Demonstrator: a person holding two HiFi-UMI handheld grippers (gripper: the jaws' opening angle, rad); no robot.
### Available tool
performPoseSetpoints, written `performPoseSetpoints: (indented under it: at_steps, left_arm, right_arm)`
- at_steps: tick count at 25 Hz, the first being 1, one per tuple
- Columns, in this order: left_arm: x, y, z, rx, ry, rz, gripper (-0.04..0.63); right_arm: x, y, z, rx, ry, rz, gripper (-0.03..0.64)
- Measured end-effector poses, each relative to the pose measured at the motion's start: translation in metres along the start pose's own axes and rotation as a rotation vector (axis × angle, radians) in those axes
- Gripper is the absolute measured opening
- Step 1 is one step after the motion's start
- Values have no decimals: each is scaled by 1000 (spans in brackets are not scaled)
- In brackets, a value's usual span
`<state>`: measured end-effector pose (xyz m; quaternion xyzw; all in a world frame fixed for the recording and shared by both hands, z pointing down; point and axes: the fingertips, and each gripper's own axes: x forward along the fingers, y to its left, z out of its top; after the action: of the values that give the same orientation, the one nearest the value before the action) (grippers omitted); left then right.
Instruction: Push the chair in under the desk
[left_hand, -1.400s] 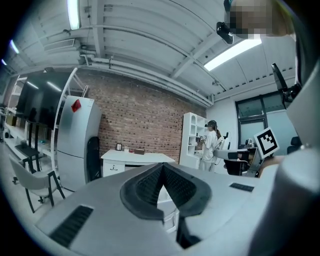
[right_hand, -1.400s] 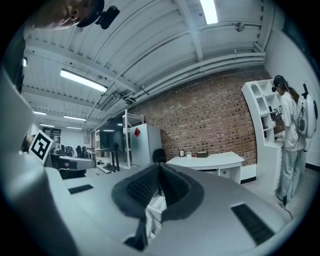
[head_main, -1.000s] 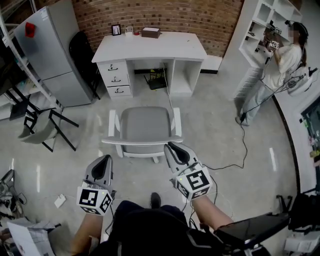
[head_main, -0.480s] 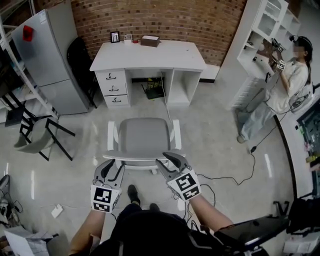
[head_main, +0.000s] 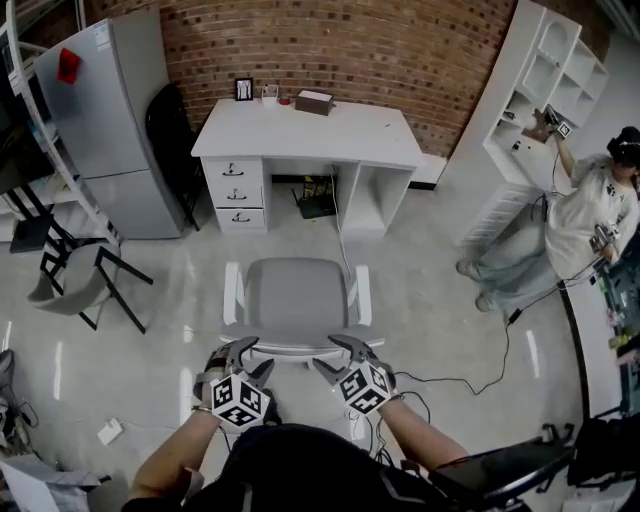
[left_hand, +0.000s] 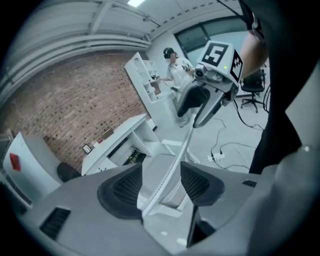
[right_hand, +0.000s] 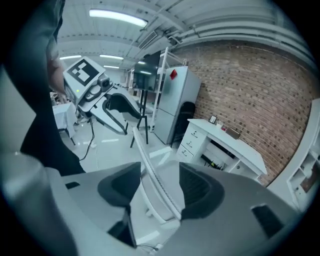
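Observation:
A grey chair (head_main: 296, 298) with white arms stands on the floor, pulled out in front of the white desk (head_main: 305, 131). Its back faces me, and the back's top rail (head_main: 300, 350) lies just ahead of both grippers. My left gripper (head_main: 245, 358) is at the rail's left part, my right gripper (head_main: 338, 357) at its right part. In the left gripper view the rail (left_hand: 167, 172) runs between the open jaws of the left gripper (left_hand: 160, 185), clear of the pads. It does the same in the right gripper (right_hand: 155, 187). Both sets of jaws have just been opening.
A grey fridge (head_main: 110, 120) stands left of the desk, and a dark folding chair (head_main: 85, 275) is on the floor at the left. White shelves (head_main: 545, 110) and a person (head_main: 580, 230) are at the right. A black cable (head_main: 480, 370) trails across the floor. A small box (head_main: 313, 101) sits on the desk.
Both grippers have come down and forward to the chair's back and their jaws have opened, so the top rail now sits between them. The person at the right has shifted.

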<state>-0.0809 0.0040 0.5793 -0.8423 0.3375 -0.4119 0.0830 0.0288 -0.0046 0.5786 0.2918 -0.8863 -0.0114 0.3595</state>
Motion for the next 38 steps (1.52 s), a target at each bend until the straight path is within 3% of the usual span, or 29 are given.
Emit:
performPoseSetpoints:
  at_steps: [4,6,9,13,15,19,26,33,38]
  left_arm:
    - [18,-9,-14,120,76,-44,236]
    - [26,-11,-19,145,94,-58,236]
    - [35,-7,-27,163,105,-28,236]
    - [46,-5,-35,255,136,-22,233]
    - [50,-9,-38,283,147,-41,154]
    - [55,-19,-39,309,151,-82,103]
    - [65,-19,-46,396,217,-114,121]
    - [71,-21,-46,395,219,-155,121]
    - [74,-22,-49,421,254,-169,115]
  right_arm:
    - [15,3,-16,-90,79,8,261]
    - [23,4,-23,-122,111,11,261]
    - [36,8,-33,-151,154,25,259]
    - [51,8,-38,-192,203,28,252]
    - [55,8,-41,-217,226,28,235]
    - [60,8,-48,-259,261,45,205]
    - [68,8,-56,-277,288,75,174]
    - [74,12,-65,-404,340,99,122]
    - [77,16,-68,-402,379,157,106]
